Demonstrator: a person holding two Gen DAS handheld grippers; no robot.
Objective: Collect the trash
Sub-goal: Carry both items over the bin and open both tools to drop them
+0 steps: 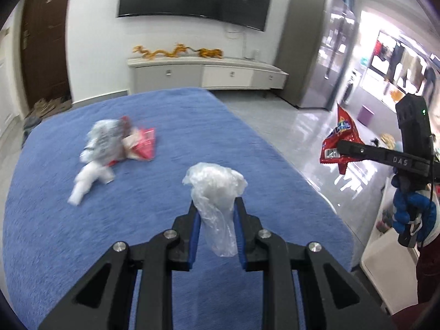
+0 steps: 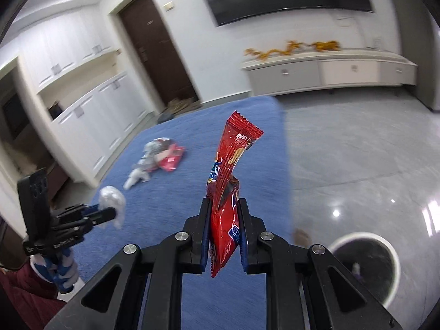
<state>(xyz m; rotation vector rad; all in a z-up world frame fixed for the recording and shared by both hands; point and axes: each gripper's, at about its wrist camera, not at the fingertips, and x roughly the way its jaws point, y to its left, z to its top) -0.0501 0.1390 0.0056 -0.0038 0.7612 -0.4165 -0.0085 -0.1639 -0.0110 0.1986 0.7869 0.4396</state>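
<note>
My left gripper [image 1: 216, 206] is shut on a crumpled clear plastic bag [image 1: 216, 189] and holds it above the blue table cover [image 1: 82, 247]. My right gripper [image 2: 224, 206] is shut on a red snack wrapper [image 2: 232, 165], held upright above the table's right edge. In the left wrist view the right gripper [image 1: 343, 155] shows off the table's right side with the red wrapper [image 1: 341, 134]. In the right wrist view the left gripper [image 2: 111, 213] shows at the left with the clear bag [image 2: 112, 198]. A pile of leftover trash [image 1: 115, 148], white, grey and pink, lies on the table's far left; it also shows in the right wrist view [image 2: 156, 159].
A round white bin with a black liner [image 2: 365, 269] stands on the glossy grey floor [image 2: 357, 151] right of the table. A white low cabinet [image 1: 206, 74] with a gold dragon ornament stands under a wall TV. A white box [image 1: 390, 261] sits at the right.
</note>
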